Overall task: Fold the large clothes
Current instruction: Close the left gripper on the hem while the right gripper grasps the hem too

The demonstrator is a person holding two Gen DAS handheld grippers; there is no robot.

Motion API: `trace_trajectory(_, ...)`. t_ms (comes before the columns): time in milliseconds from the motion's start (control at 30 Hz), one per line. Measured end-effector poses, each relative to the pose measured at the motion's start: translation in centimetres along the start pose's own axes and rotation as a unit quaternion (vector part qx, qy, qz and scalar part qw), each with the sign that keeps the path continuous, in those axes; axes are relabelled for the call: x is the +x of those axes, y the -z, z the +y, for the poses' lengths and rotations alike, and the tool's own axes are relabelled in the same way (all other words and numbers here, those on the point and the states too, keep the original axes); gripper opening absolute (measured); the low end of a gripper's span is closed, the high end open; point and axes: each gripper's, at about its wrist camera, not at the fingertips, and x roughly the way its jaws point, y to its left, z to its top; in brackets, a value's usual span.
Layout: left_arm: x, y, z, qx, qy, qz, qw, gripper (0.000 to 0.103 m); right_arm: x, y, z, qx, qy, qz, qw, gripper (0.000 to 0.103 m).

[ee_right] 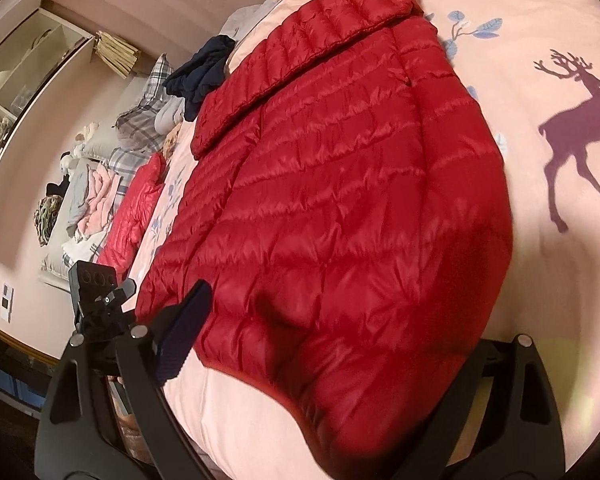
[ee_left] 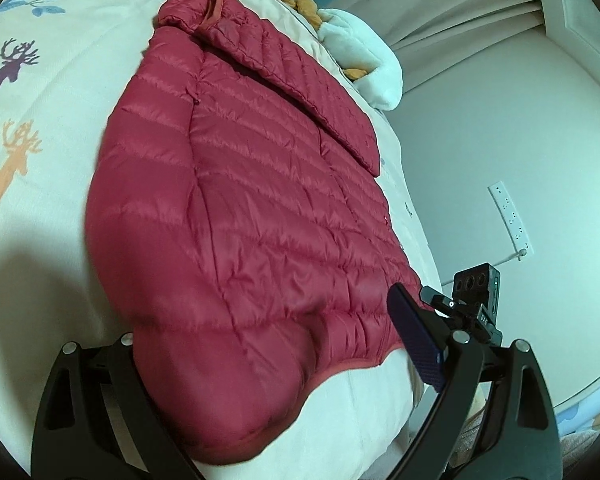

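We are partway through folding one red quilted down jacket (ee_left: 236,216), lying flat on the pale deer-printed bedsheet (ee_left: 28,208); both sleeves are already lying folded across its body, and the lengthwise folds are remaining. We are holding our left gripper (ee_left: 276,344) and right gripper (ee_right: 340,332) over the hem, each with jaws apart, the jacket's corner between them.

I see bare bedsheet (ee_right: 560,240) open right of the red down jacket (ee_right: 340,200); clothes pile (ee_right: 204,70) crowds its far-left edge.
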Motion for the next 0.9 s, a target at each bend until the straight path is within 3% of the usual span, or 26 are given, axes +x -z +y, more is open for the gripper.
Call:
trace_trajectory(567,-0.3,2.1,-0.5,0.013,0.017,0.007,0.9997,0.092,-1.5,2.4,-0.1,-0.004,0.008,-0.003,1.000,0.091)
trace_trajectory(900,-1.1,0.6,1.6,-0.035,0.052,-0.025,0.9977,0.086,-1.4,2.5,-0.2,-0.002,-0.001,-0.016,1.000,0.090)
